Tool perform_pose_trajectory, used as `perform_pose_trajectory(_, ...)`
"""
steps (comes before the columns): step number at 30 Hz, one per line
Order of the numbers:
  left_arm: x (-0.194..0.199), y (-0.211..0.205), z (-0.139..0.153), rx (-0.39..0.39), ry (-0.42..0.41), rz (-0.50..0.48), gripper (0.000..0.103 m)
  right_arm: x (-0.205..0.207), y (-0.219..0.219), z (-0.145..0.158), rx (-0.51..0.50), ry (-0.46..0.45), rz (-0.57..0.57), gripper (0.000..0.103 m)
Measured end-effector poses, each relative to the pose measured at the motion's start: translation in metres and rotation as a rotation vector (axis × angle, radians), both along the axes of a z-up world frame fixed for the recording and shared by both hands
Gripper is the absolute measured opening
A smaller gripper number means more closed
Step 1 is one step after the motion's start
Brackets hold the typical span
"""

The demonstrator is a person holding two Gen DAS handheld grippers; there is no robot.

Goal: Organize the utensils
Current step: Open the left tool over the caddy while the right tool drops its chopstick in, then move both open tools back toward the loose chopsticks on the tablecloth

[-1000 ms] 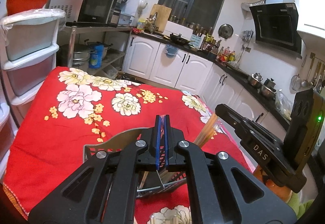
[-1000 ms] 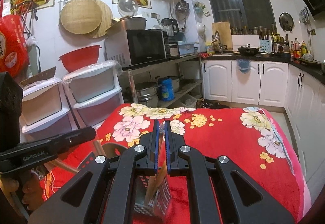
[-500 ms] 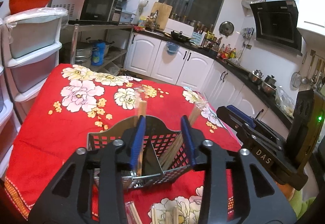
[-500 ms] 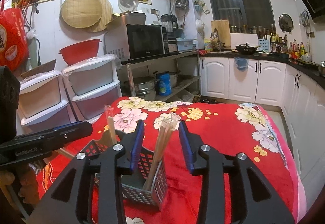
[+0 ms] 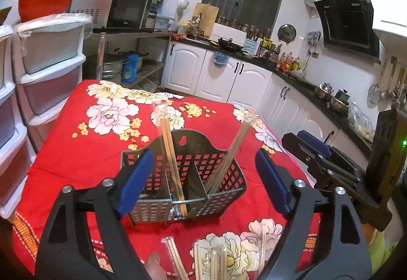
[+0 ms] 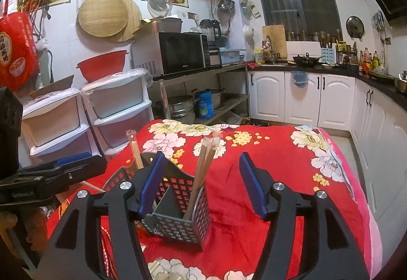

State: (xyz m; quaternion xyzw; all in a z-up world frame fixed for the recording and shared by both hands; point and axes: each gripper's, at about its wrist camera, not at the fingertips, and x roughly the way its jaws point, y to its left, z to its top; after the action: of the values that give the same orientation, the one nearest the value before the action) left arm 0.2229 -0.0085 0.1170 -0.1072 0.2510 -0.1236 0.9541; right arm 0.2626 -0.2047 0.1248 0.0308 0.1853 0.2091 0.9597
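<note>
Left hand-held gripper [image 5: 203, 178]: its jaws stood wide apart and held nothing; the blue pads [image 5: 134, 182] flanked the utensil basket [image 5: 208, 193] without clear contact.
Right hand-held gripper [image 6: 201, 186]: it was released too, wide open and empty, with the basket seen between its pads.
Utensil basket: a black perforated holder with dividers; it stood on the red flowered cloth [image 5: 76, 153] of the table, at the middle of the left view.
Left chopsticks [image 5: 169, 148]: a wrapped pair stood in one compartment, long axis nearly upright, tips toward 12 o'clock.
Right chopsticks [image 5: 231, 150]: a bundle leaned in the next compartment, tops toward 1 o'clock.
Loose chopsticks [image 5: 216, 262]: more wrapped pairs lay at 6 o'clock, cut off by the frame edge; their number was hard to tell.
Hidden: the basket bottom was not visible.
</note>
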Motion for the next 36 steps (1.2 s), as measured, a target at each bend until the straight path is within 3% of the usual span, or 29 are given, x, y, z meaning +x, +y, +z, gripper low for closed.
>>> perform_pose_trajectory(7, -0.015, 0.001, -0.003, 0.005, -0.009, 0.005, 0.091, -0.014, -0.004, -0.006, -0.008, 0.018, -0.005, 0.069)
perform_pose_trajectory(19, -0.037, 0.006, -0.011, 0.029, -0.014, 0.034, 0.091, -0.031, -0.007, -0.015, -0.025, 0.038, -0.013, 0.080)
perform_pose_trajectory(36, -0.062, 0.019, -0.030, 0.039, 0.020, 0.063, 0.091, -0.050, 0.008, -0.036, -0.051, 0.087, 0.031, 0.082)
